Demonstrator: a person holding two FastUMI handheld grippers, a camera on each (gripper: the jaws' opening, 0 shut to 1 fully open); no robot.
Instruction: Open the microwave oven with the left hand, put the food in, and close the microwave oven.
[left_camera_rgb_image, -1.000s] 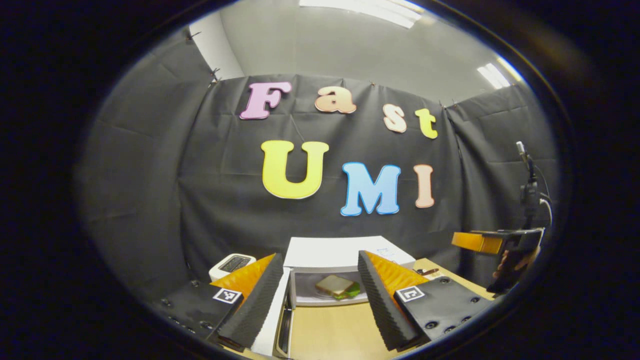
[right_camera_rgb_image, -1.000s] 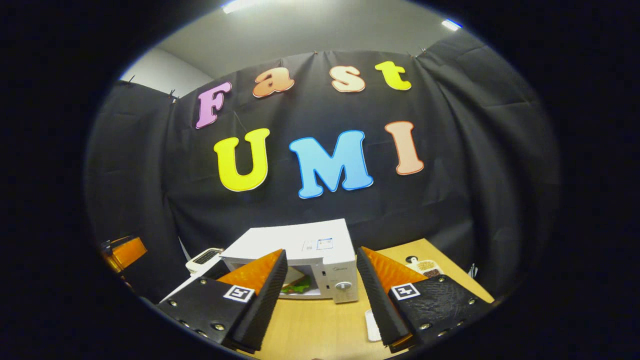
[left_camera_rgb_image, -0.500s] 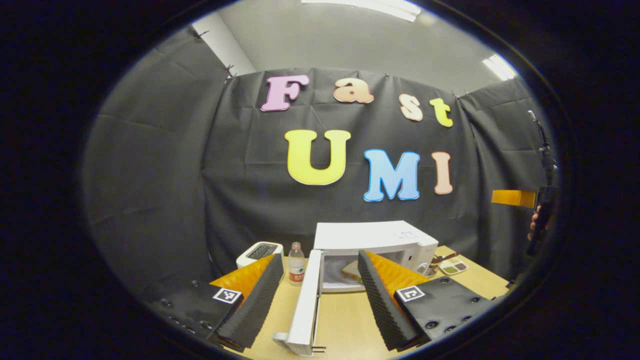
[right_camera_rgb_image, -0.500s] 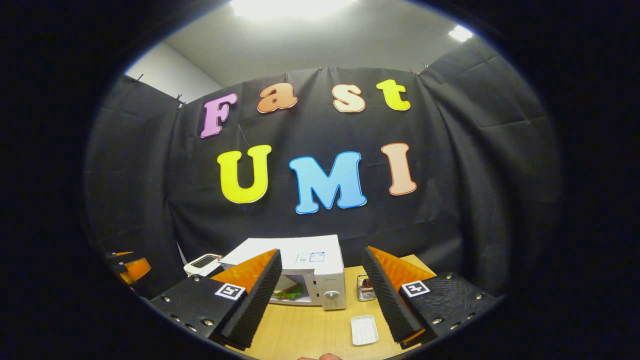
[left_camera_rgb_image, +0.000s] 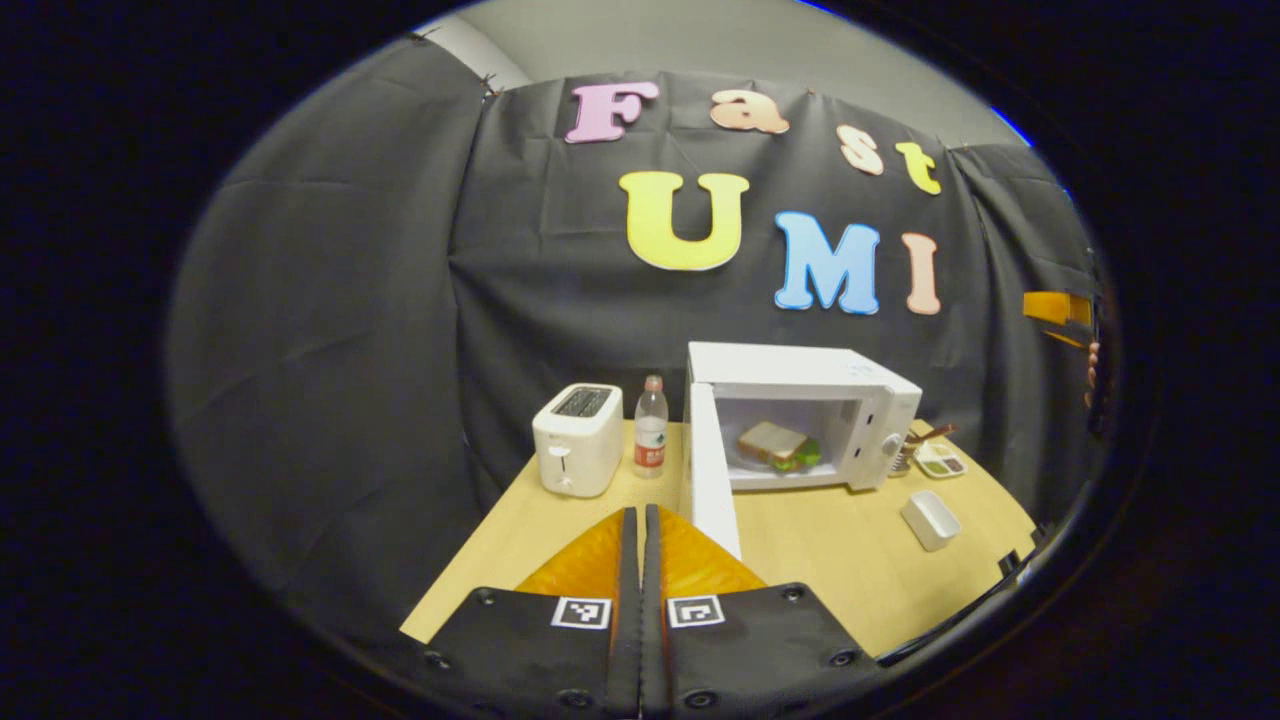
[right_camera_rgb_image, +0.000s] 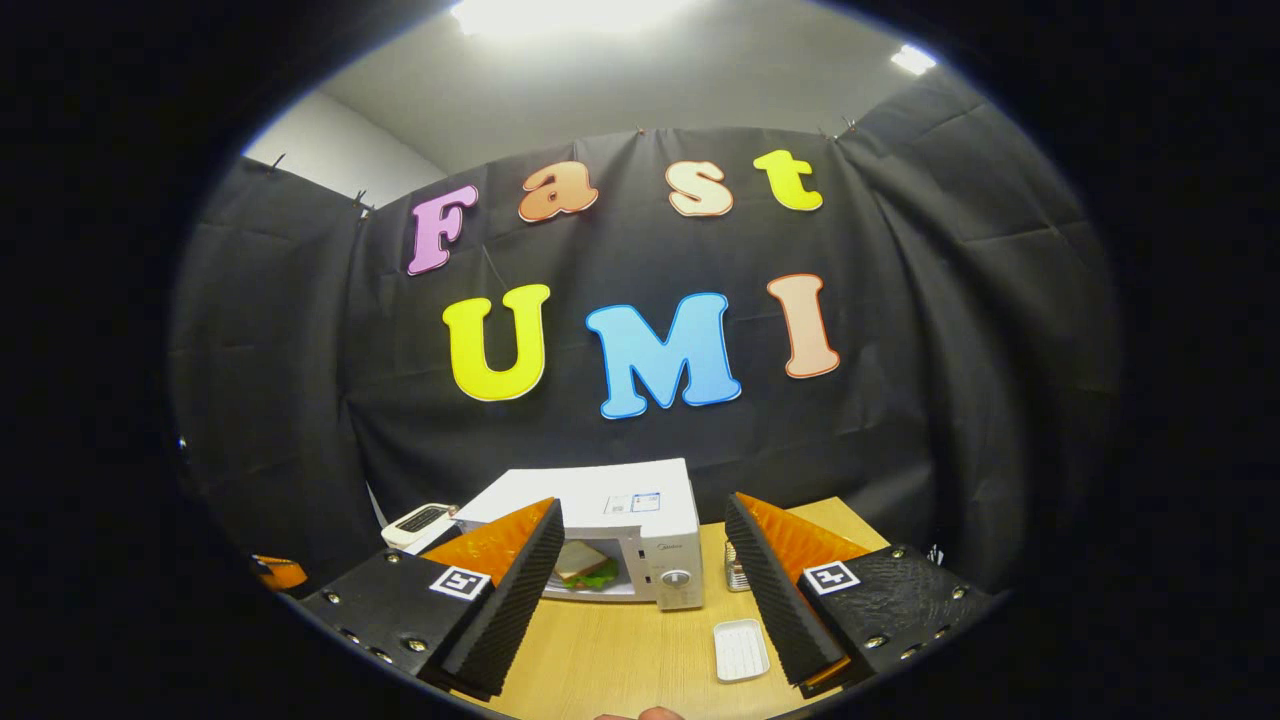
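Observation:
The white microwave (left_camera_rgb_image: 800, 368) stands at the back of the wooden table with its door (left_camera_rgb_image: 712, 480) swung open toward me. A sandwich with green lettuce (left_camera_rgb_image: 775, 443) lies inside on the turntable. My left gripper (left_camera_rgb_image: 640, 520) is well back from the oven, just left of the door's edge, shut with nothing between its fingers. My right gripper (right_camera_rgb_image: 645, 508) is open and empty, held above the table in front of the microwave (right_camera_rgb_image: 620, 500), where the sandwich (right_camera_rgb_image: 583, 566) shows through the opening. The right gripper (left_camera_rgb_image: 1058, 308) also appears far right in the left gripper view, held by a hand.
A white toaster (left_camera_rgb_image: 575, 440) and a water bottle (left_camera_rgb_image: 650, 425) stand left of the microwave. A small white dish (left_camera_rgb_image: 930, 520) and a compartment tray (left_camera_rgb_image: 942, 463) lie to its right. A metal holder (right_camera_rgb_image: 735, 575) sits beside the oven. The table's front edge is close.
My left gripper has pulled back and up from the microwave and gone from open to shut. The door stays open. The right gripper has barely moved.

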